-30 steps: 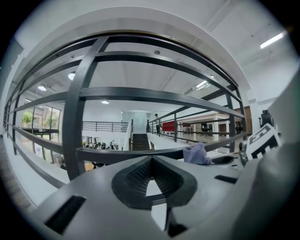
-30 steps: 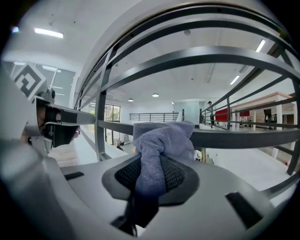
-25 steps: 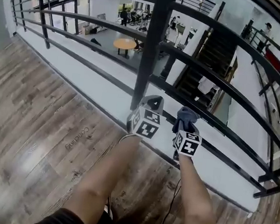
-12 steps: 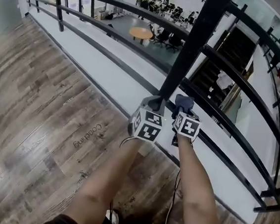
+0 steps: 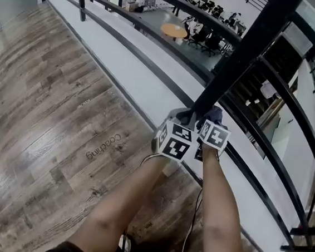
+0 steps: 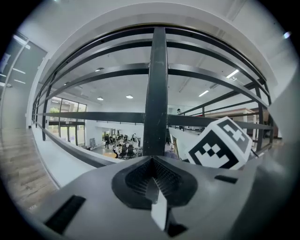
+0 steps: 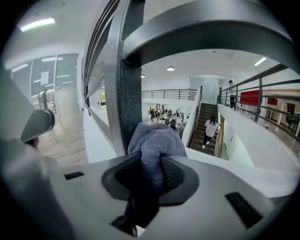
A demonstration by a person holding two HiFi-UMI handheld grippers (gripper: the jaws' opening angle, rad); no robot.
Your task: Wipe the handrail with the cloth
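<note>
L tongs (image 5: 180, 116), R tongs (image 5: 209, 120) w/ cloth (image 5: 215, 113), both at rail post (image 5: 244, 52)

The railing post (image 5: 235, 58) rises from the edge of the plank floor (image 5: 47, 111), with horizontal rails (image 5: 154, 49) crossing it and running off to the left and right. Both grippers sit at the post's foot. The left gripper (image 5: 181, 115) is directly before the post, and the right gripper (image 5: 211, 116) is just beside it on the right. The cloth (image 7: 155, 146) sits between the right gripper's jaws, its bunched end just in front of the post. Beyond the rails, down on the lower level, a round table (image 5: 173, 30) lies to the left and a staircase (image 7: 202, 123) to the right.
</note>
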